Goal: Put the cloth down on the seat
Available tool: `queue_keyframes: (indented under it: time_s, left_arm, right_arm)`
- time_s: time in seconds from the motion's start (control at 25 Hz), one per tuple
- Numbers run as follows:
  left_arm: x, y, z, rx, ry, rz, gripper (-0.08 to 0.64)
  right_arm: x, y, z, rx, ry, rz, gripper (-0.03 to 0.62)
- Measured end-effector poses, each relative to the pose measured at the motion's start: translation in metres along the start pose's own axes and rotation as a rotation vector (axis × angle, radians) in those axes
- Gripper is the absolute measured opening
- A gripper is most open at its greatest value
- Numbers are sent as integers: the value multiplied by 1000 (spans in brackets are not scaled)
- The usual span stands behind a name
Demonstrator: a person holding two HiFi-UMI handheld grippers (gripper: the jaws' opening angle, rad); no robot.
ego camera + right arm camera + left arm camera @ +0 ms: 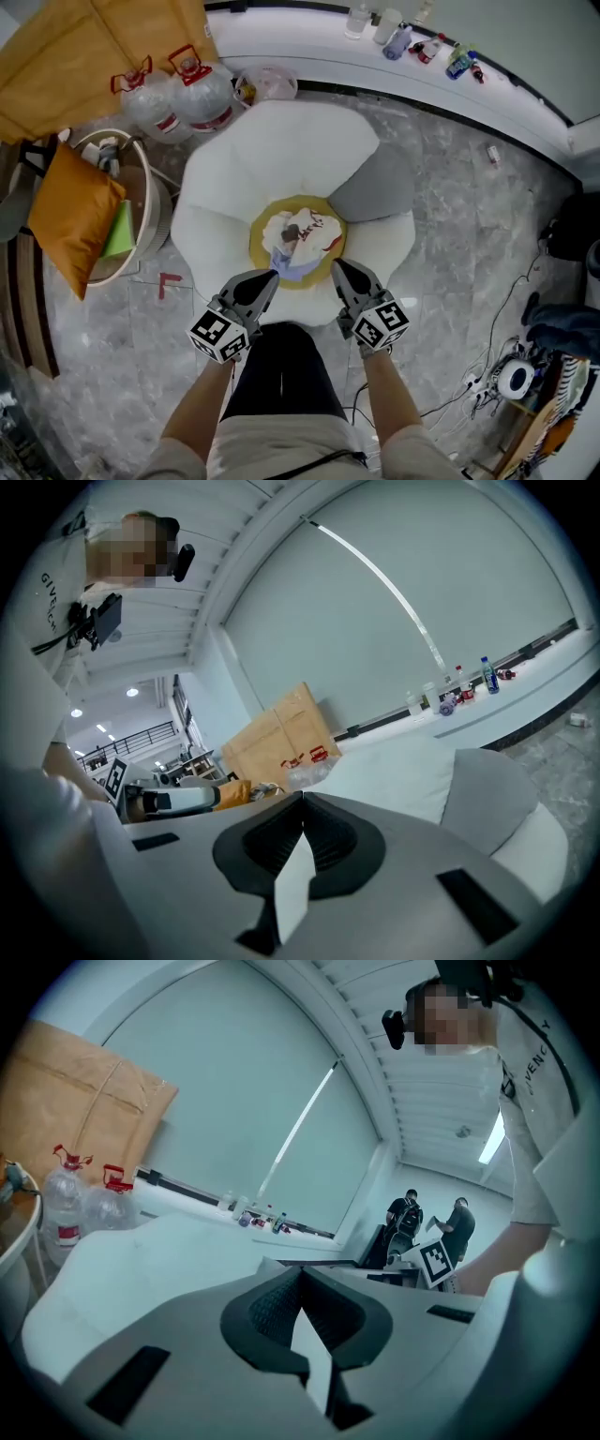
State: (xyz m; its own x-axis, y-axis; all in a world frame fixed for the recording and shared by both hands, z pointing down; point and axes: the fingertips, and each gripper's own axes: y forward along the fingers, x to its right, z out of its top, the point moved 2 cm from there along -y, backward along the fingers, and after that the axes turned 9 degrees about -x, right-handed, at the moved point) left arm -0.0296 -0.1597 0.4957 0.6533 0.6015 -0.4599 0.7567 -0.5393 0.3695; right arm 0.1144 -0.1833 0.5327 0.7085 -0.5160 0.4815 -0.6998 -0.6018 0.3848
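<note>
We are holding the left gripper (267, 278) and the right gripper (339, 270) over the seat's (281, 141) near edge, each with its jaws pressed together on nothing. The cloth (300, 234) is lying crumpled on the yellow middle (260, 239), just beyond both tips. Bare floor (459, 206) is lying open rightward; water jugs (178, 94) are crowding the far-left edge.

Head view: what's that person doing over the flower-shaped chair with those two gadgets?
A person stands over the white seat with a gripper in each hand. The cloth lies crumpled on the seat's yellow centre cushion. The left gripper and right gripper sit at the cushion's near edge, jaws closed and holding nothing.
</note>
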Motion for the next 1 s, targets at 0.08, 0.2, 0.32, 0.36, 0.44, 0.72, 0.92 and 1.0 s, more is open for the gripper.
queue_keyframes:
  time_s: [0.08,0.2,0.32,0.36,0.44,0.72,0.92,1.0]
  left_arm:
    - [11,-6,4,1,4,-10,13]
    - [27,-12,10,-3,17,-30,14]
    - [46,-15,22,1,20,-57,12]
    - [53,-16,26,3,23,-66,13]
    - [66,-20,34,9,21,-83,13]
    - [92,-30,67,60,25,-99,14]
    - [107,-38,83,61,56,-114,14]
    - [113,-42,87,59,70,-120,13]
  right_arm:
    - [-12,-8,9,6,-2,15,18]
    - [-28,-19,22,19,-5,34,18]
    - [-44,-31,37,31,-17,61,18]
    - [-50,-36,41,31,-25,74,18]
    - [-62,-45,46,19,-40,103,18]
    - [-91,-65,68,24,-72,156,18]
    - [-116,-75,88,29,-105,187,18]
    - [-125,-78,95,41,-103,197,18]
